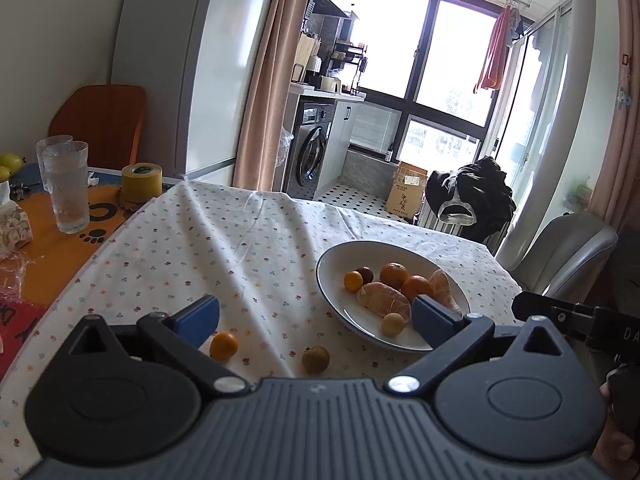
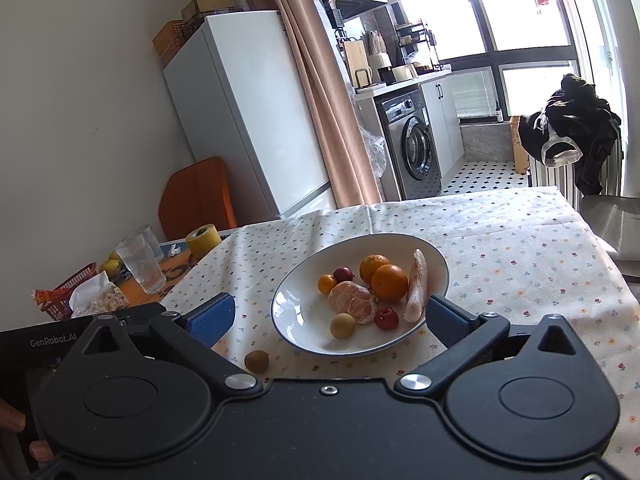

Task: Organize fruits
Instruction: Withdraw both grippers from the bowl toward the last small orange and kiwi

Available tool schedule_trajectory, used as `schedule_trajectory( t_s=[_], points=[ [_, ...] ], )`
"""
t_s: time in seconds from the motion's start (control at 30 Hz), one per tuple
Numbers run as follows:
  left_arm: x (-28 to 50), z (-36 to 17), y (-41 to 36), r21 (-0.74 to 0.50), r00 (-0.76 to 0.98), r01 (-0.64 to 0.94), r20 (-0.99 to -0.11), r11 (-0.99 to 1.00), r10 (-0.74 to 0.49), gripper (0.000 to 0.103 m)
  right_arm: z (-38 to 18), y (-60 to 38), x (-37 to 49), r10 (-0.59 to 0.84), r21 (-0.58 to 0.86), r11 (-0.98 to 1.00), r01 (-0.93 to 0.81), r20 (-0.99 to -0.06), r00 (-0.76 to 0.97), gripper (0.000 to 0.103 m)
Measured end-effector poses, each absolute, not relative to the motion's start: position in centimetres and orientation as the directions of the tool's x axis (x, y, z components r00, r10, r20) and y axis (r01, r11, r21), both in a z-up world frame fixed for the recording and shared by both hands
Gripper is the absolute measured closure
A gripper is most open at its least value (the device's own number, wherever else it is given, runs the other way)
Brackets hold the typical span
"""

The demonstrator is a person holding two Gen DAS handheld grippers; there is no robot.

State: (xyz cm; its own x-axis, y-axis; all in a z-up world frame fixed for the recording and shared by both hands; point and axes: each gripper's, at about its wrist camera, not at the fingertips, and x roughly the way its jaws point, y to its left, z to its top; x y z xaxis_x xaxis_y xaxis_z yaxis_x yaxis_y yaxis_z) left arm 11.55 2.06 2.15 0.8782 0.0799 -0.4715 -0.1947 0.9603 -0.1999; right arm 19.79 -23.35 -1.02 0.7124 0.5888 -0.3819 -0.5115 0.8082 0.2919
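We hold the left gripper (image 1: 316, 318) spread wide above a kumquat (image 1: 224, 346) and what may be a longan (image 1: 316, 359). Our right gripper (image 2: 328, 318) hovers level, fingers apart, the fruit bowl (image 2: 288, 300) between them.

A bowl (image 2: 288, 332) sits on the tablecloth (image 2: 520, 248), holding oranges (image 2: 389, 281), a peeled mandarin (image 2: 352, 302) and smaller fruits. A kumquat (image 1: 224, 346) and a longan (image 1: 315, 359) lie on the cloth left of the bowl. Farther left stand glasses (image 1: 66, 184) and a tape roll (image 1: 141, 184).
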Motion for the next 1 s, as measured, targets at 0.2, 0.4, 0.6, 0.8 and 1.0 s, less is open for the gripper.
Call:
schedule_trajectory(
  t_s=[0.2,0.4,0.6,0.8,1.0],
  points=[
    [9.9,2.4,2.9,-0.214,0.884,-0.195,-0.461,0.957,0.077,0.0,-0.7,-22.2,18.4,0.591,0.266,0.806,-0.528,-0.386,0.708,0.0],
    [9.2,2.4,4.2,-0.23,0.886,-0.211,-0.456,0.95,0.086,0.0,-0.4,-20.6,17.7,0.598,0.236,0.8,-0.552,-0.401,0.694,0.0],
    [9.1,1.5,5.6,-0.246,0.875,-0.237,-0.475,0.94,0.096,0.0,-1.1,-19.6,17.9,0.598,0.241,0.799,-0.552,-0.423,0.681,0.0],
    [9.3,0.6,6.9,-0.249,0.859,-0.263,-0.5,0.932,0.109,0.0,-2.3,-18.7,18.3,0.61,0.255,0.788,-0.56,-0.449,0.653,0.0],
    [9.7,-0.7,8.1,-0.27,0.844,-0.286,-0.525,0.92,0.108,0.0,-3.3,-17.5,18.6,0.631,0.252,0.767,-0.59,-0.463,0.622,0.0]
  ],
)
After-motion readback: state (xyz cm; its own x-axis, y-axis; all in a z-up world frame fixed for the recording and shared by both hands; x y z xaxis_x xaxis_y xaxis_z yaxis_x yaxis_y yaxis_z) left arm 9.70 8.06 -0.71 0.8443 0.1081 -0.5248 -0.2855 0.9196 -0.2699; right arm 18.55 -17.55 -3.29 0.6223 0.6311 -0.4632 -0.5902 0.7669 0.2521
